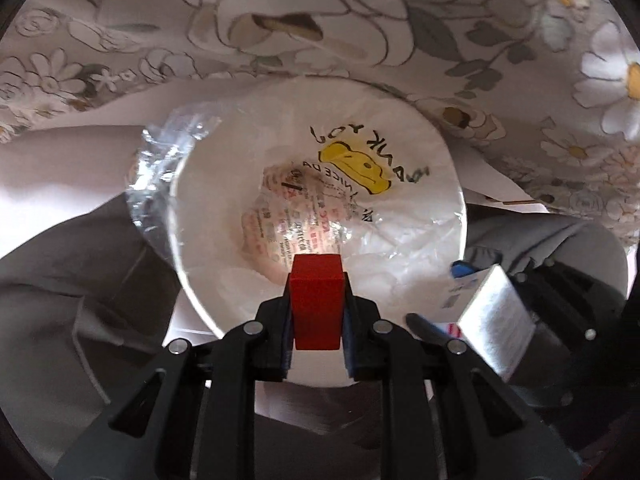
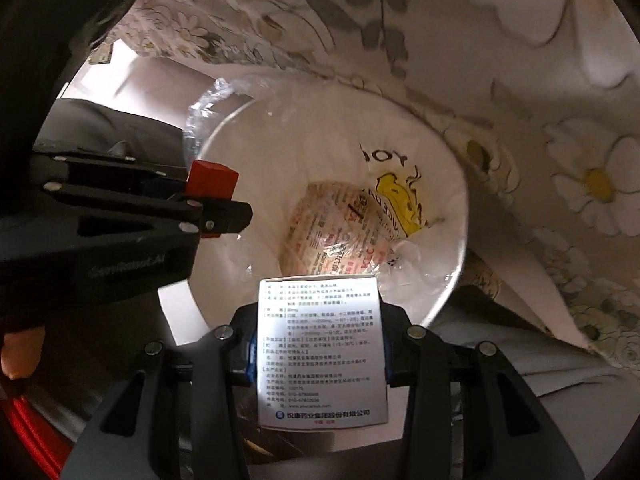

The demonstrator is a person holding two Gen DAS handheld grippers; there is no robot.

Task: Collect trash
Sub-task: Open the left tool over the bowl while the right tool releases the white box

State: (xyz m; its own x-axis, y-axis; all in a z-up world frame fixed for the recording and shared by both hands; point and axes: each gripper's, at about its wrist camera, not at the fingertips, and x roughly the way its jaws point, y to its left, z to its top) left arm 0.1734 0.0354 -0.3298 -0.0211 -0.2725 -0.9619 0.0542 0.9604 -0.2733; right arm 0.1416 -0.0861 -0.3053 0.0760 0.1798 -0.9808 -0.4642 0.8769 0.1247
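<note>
Your left gripper has its fingers clamped on a red block, poised over the white bin lined with a printed plastic bag; at your right, a white box sits beside the rim, floral cloth behind

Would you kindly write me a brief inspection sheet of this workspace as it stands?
Surface: floral cloth hangs beside the bin.
Job's things: white bin, lined with a printed bag; a crumpled wrapper lies inside.
Clutter: nothing seen.
Grippers: left tool shut on a red block over the bin; right tool shut on a printed white box at the rim.
Cables: nothing seen.
Surroundings: grey fabric beside the bin.
</note>
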